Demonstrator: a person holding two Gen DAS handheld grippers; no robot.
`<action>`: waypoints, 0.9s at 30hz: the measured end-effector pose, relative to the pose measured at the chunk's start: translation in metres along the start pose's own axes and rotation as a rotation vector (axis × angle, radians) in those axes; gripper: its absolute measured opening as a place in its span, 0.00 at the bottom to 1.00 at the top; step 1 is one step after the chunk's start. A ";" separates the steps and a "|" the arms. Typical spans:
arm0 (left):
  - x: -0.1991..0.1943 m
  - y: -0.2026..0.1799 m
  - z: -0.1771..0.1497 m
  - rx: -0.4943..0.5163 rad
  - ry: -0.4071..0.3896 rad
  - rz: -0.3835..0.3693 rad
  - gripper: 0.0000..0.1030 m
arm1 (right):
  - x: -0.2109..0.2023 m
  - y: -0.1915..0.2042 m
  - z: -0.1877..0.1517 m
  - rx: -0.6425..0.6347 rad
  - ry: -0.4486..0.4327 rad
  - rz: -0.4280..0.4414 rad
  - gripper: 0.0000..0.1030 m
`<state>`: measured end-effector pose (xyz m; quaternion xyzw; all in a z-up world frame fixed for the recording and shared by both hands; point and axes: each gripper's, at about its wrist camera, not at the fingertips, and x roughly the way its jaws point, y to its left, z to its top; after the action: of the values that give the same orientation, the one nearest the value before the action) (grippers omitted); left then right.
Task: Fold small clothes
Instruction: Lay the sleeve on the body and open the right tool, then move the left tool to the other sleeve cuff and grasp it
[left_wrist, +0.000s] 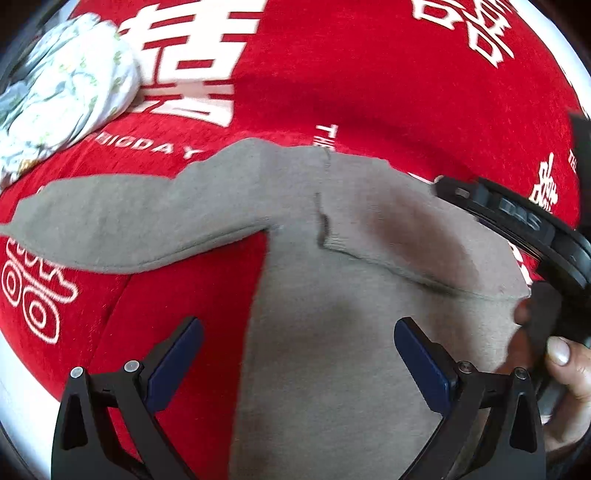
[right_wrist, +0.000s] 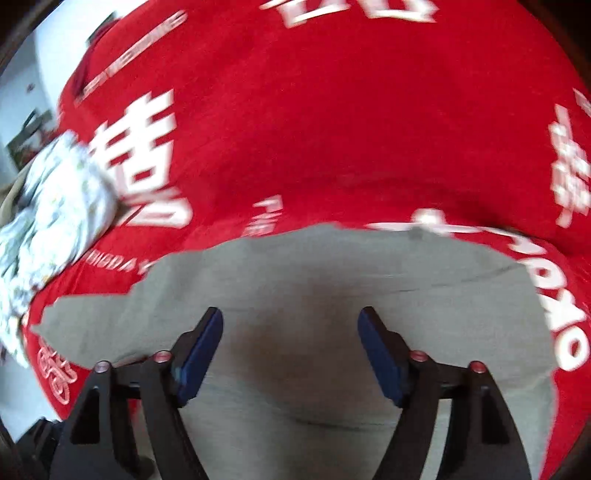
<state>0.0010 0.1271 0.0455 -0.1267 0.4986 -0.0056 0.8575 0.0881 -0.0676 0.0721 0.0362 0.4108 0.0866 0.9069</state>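
Right wrist view is motion-blurred, the grey garment (right_wrist: 332, 280) runs off the bottom edge behind the gripper arms in both views, and the print on the crumpled white patterned garment (left_wrist: 70, 85) is hard to make out. 2 garments lie on 1 red cloth (left_wrist: 369, 92) with white characters: the grey one spread flat with 1 sleeve out to the left, the white one well apart at upper left. 2 grippers: left gripper (left_wrist: 299, 350) and right gripper (right_wrist: 290, 343) both spread wide above grey fabric, gripping nothing; 1 hand (left_wrist: 570, 369) holds the right tool at the left view's edge.

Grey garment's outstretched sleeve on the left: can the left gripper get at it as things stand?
Probably yes. The left gripper is open, empty, above the grey garment; the sleeve lies flat on the red cloth, nothing covering it.
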 end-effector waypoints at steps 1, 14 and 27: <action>0.001 -0.006 0.002 0.010 0.003 -0.005 1.00 | -0.005 -0.023 -0.002 0.018 -0.002 -0.056 0.77; 0.084 -0.136 0.049 0.215 0.062 0.048 1.00 | 0.013 -0.163 -0.037 0.119 0.107 -0.336 0.77; 0.098 -0.100 0.037 0.201 0.055 0.177 1.00 | 0.018 -0.122 -0.049 -0.002 0.119 -0.265 0.80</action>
<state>0.0935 0.0250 0.0013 0.0046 0.5281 0.0167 0.8490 0.0785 -0.1842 0.0099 -0.0246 0.4649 -0.0312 0.8845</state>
